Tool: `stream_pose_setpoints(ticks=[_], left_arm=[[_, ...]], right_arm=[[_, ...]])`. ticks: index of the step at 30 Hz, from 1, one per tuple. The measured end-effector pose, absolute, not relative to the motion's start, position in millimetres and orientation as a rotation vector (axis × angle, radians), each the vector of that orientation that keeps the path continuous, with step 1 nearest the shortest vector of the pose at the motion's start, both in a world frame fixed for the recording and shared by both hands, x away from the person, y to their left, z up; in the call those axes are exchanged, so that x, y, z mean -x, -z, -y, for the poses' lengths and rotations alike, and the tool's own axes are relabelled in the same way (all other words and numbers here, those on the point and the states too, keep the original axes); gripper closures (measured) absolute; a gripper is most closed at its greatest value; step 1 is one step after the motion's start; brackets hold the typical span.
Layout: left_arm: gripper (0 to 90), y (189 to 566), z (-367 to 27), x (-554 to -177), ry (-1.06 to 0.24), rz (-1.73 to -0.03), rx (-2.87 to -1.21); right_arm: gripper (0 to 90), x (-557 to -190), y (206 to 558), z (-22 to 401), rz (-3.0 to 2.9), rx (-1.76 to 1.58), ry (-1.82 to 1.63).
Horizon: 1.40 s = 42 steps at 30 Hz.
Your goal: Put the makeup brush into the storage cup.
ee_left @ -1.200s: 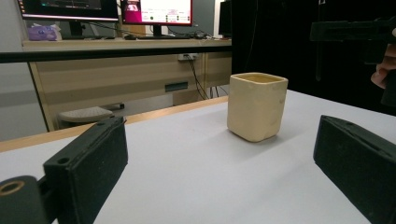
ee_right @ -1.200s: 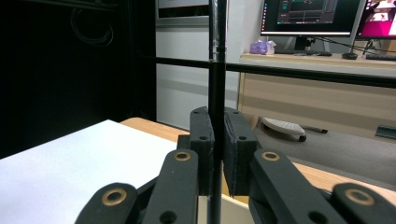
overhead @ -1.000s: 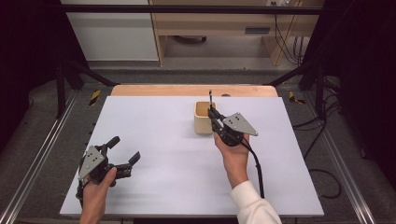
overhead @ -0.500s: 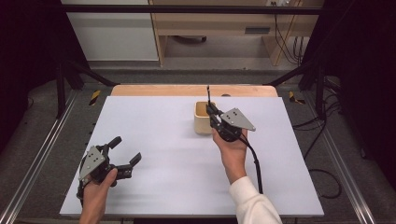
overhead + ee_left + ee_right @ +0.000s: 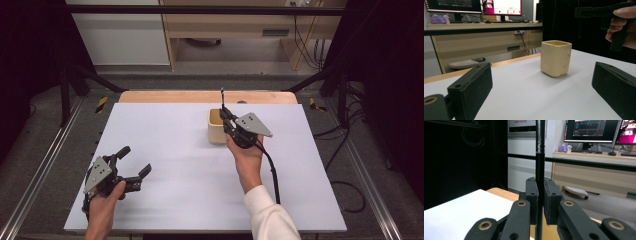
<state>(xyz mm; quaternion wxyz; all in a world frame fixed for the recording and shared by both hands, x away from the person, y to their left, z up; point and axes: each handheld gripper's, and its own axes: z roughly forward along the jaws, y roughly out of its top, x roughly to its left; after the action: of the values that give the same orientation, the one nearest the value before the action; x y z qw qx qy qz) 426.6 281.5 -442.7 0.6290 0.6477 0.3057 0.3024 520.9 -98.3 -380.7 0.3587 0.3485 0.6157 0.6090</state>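
A cream square cup (image 5: pixel 215 132) stands on the white table (image 5: pixel 190 200) right of centre toward the back; it also shows in the left gripper view as the cup (image 5: pixel 556 58). My right gripper (image 5: pixel 226 118) hovers just over the cup's right side, shut on a thin black stick (image 5: pixel 222 99) that points upward. In the right gripper view the stick (image 5: pixel 540 165) runs upright between the closed pads of the right gripper (image 5: pixel 540 202). My left gripper (image 5: pixel 135 160) rests open at the front left with nothing between its fingers; it faces the cup from afar as the left gripper (image 5: pixel 544 86).
A wooden strip (image 5: pixel 200 96) borders the table's far edge. Metal rails (image 5: pixel 45 165) run along both sides. Desks with monitors (image 5: pixel 501 7) stand beyond the table. The right gripper's cable (image 5: pixel 272 172) trails back along the forearm.
The right gripper has risen slightly with the stick above the cup. The left gripper has stayed where it was, still open.
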Motion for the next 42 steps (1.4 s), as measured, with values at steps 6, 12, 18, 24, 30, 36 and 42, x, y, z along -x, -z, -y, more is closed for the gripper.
stream_pose_setpoints(ticks=[6,12,18,24,30,36,42], left_arm=[[2.8,443.1,-281.3,-427.0,-0.69,-0.699,-1.486],[2.8,443.6,-280.6,-427.4,-0.68,-0.699,-1.485],[2.8,443.6,-279.9,-427.1,-0.675,-0.694,-1.487],[2.8,443.7,-279.8,-427.0,-0.671,-0.694,-1.487],[2.8,443.5,-279.6,-426.7,-0.667,-0.69,-1.488],[2.8,443.9,-280.0,-427.1,-0.66,-0.685,-1.487],[2.8,445.0,-279.5,-428.1,-0.652,-0.679,-1.493]], right_arm=[[83.6,-523.8,381.3,97.5,-1.552,-0.891,-1.585],[83.6,-527.8,384.1,93.9,-1.531,-0.887,-1.601],[83.6,-530.8,386.3,91.4,-1.519,-0.878,-1.588],[83.6,-533.4,385.9,89.0,-1.52,-0.852,-1.559],[83.6,-536.1,382.7,88.9,-1.515,-0.834,-1.548],[83.6,-541.3,380.5,91.0,-1.523,-0.819,-1.543],[83.6,-546.9,382.2,93.8,-1.527,-0.833,-1.548]])
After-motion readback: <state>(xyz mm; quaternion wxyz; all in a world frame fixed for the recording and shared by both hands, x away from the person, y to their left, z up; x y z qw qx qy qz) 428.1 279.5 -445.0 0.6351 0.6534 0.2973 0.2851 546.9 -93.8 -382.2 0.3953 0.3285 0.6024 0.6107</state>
